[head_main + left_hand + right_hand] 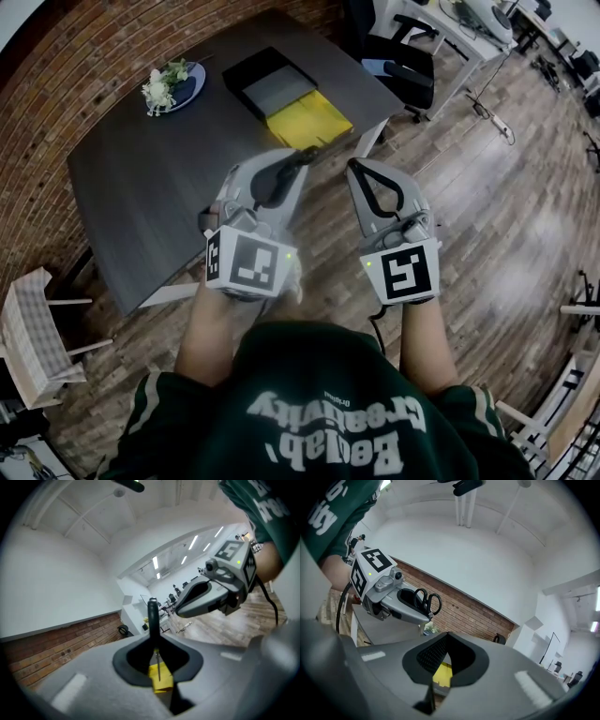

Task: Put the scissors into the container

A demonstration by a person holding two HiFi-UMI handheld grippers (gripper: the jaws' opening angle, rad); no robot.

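Centre-frame in the head view, the left gripper [302,155] is clenched on the scissors [424,601], whose black handles stick out past its tips. Just right of it, the right gripper [354,167] has its jaws closed together, empty. Higher up on the dark table [169,178] sits a black container [267,80], with a yellow tray [307,120] touching it.
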